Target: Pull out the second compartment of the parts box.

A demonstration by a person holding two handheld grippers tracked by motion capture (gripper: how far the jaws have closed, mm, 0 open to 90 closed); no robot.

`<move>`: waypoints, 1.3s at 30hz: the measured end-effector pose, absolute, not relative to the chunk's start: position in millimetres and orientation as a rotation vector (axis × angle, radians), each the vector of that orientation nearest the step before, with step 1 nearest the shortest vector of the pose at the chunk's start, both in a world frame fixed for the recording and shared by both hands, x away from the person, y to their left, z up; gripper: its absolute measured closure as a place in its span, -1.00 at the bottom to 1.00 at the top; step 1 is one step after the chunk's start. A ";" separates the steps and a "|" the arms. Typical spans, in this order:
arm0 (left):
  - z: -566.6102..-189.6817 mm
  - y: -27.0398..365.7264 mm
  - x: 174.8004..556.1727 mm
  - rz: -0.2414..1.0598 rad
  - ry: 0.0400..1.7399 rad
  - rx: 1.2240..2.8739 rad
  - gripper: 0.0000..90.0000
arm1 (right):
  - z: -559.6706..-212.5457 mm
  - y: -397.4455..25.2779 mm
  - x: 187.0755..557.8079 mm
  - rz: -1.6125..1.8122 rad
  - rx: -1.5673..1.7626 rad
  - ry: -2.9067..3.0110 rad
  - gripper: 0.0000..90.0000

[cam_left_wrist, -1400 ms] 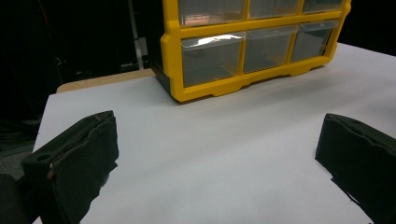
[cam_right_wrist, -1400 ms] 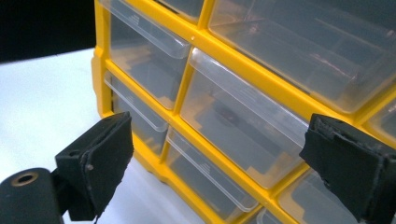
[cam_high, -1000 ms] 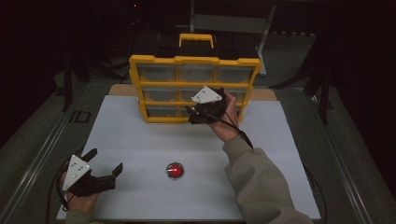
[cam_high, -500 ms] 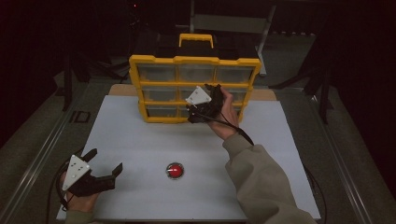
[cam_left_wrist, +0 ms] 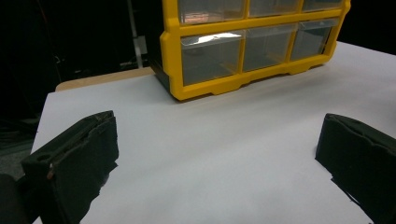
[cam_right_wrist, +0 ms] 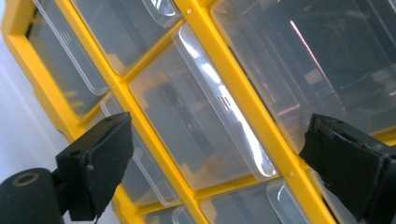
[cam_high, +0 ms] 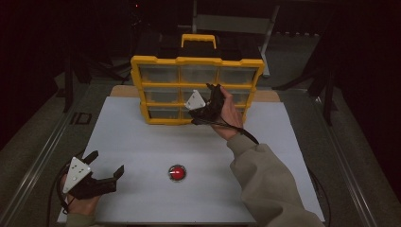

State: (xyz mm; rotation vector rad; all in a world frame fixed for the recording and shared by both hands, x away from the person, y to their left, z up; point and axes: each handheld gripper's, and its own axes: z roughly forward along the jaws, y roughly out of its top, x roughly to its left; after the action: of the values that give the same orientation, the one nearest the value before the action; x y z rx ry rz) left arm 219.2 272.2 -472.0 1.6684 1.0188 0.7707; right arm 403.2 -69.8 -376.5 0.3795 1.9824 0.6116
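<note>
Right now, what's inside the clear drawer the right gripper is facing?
Through the clear front of the middle drawer, only dim reflections and a dark interior show; no contents can be made out. The right gripper hangs open before the yellow organizer. Whatever lies at the drawer's back stays hidden.

One yellow drawer cabinet (cam_high: 197, 90), nine clear drawers; one red button (cam_high: 177, 172); two grippers; one white mat (cam_high: 142, 142).

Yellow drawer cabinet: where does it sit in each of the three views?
High view: yellow drawer cabinet upper centre, right gripper at its front.
Left gripper view: along the top.
Right gripper view: close-up, tilted.
Shared landmark: white table.
</note>
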 end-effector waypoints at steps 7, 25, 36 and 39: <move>-472.0 272.0 219.3 0.770 1.018 1.671 -1.00 | -378.5 -67.0 402.0 0.537 0.330 1.951 -0.82; -472.0 272.5 218.9 0.772 1.020 1.668 -1.00 | -382.4 -60.8 400.2 0.357 0.178 1.847 -0.82; -472.1 272.6 218.9 0.772 1.019 1.667 -1.00 | -389.9 -55.5 398.5 0.278 0.104 1.779 -0.82; -472.2 272.6 219.1 0.772 1.020 1.670 -1.00 | -391.4 -54.6 398.8 0.242 0.075 1.759 -0.81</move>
State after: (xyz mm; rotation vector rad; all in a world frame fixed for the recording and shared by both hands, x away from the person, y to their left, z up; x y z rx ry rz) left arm 219.1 272.6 -472.2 1.6699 1.0198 0.7724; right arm 398.8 -54.6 -391.4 0.0749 1.7589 0.2419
